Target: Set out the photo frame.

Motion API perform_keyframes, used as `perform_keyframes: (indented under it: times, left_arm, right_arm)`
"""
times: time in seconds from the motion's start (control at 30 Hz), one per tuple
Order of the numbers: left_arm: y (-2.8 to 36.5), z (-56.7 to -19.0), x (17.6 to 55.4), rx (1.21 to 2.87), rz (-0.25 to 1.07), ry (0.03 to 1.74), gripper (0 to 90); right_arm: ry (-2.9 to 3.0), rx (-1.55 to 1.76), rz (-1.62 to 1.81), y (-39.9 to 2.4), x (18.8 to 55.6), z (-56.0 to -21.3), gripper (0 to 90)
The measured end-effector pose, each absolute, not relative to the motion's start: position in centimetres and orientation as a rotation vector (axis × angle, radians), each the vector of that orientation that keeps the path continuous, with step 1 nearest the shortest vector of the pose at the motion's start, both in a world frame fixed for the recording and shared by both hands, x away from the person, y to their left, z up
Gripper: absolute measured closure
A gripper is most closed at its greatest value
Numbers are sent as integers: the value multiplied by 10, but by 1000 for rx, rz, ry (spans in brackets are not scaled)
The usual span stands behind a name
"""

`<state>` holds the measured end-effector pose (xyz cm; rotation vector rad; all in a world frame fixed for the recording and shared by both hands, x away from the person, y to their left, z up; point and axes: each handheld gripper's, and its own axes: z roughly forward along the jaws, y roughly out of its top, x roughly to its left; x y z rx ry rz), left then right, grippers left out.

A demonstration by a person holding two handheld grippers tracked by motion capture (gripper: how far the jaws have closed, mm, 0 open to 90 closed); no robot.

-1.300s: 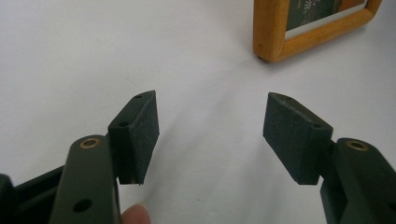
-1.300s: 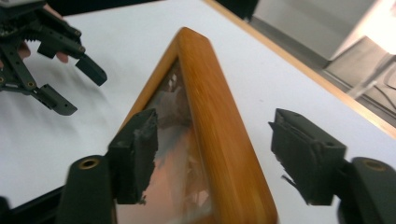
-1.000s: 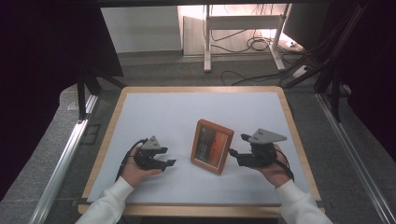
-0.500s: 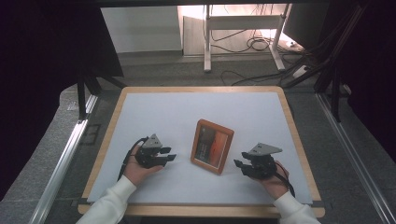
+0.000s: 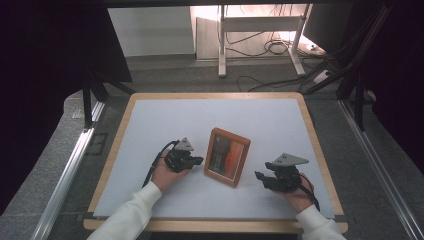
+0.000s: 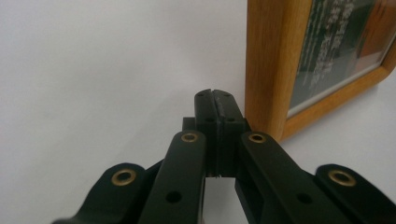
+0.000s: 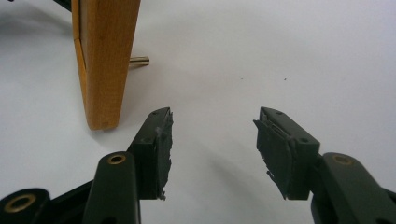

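- High view: picture frame (image 5: 227, 156) stands propped mid surface (image 5: 150, 125), between left hand-held gripper (image 5: 196, 161) just beside it and right hand-held gripper (image 5: 260, 176) near its other edge. Approach step, likely; next calls for jaws around the frame edges.
- Left gripper view: jaws have just been closing, now shut on nothing.
- Right gripper view: jaws have just been opening, part open, empty.
- Versus earlier: left nearer the frame, right lower.

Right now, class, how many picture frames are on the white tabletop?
1. The wooden picture frame stands near the middle of the tabletop, between the left gripper and the right gripper. No other frame is visible.
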<state>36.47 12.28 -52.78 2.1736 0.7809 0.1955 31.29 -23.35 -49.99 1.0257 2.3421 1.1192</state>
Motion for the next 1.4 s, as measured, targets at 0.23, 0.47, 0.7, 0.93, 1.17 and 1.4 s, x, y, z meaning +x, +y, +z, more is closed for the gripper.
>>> perform_keyframes:
  times: [0.23,0.47,0.7,0.93,1.17,1.4]
  left_arm:
    - [117,-529,366,2180,179,760,900]
    - [116,-528,364,2178,172,738,900]
    - [116,-529,364,2168,161,741,900]
    - [116,-530,362,2173,163,734,900]
    - [116,-530,360,2182,160,725,900]
    - [115,-530,354,2188,149,711,900]
  right_arm:
    - [2342,1028,1112,-235,313,-500,437]
    - [2343,1021,1104,-235,313,-501,426]
    - [2341,1014,1105,-236,313,-501,424]
    - [2340,1002,1103,-235,313,-501,417]
    - [2340,1000,1101,-236,313,-501,417]
    - [2341,998,1101,-236,313,-501,417]
